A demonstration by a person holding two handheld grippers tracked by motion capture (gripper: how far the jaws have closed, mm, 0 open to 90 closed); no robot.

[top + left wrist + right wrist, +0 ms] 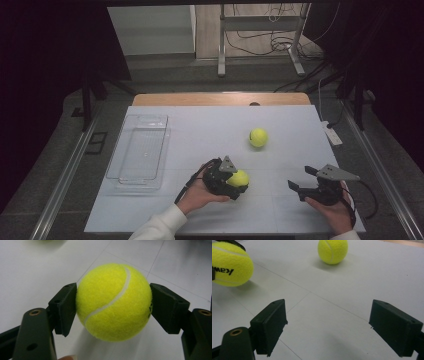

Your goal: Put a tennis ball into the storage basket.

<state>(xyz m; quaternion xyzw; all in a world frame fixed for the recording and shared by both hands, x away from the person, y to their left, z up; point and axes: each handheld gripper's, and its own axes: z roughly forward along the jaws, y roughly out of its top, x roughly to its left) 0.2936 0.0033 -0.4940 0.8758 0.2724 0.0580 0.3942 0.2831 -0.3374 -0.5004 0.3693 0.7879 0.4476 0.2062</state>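
A yellow tennis ball (240,178) (113,302) sits between the two black jaws of my left gripper (238,180) (113,308), which is shut on it, both pads pressed to its sides, low over the white table near the front middle. The same ball (230,265) appears at the upper left of the right gripper view, with black lettering on it. A second tennis ball (258,137) (333,251) lies loose on the table farther back. My right gripper (301,178) (328,325) is at the front right, open, with nothing but bare table between its jaws.
A clear plastic tray (125,172) lies on the left side of the white table (210,125). A white power strip (332,134) rests at the table's right edge. Beyond the far wooden edge are a metal stand's legs (220,60) and cables on the floor.
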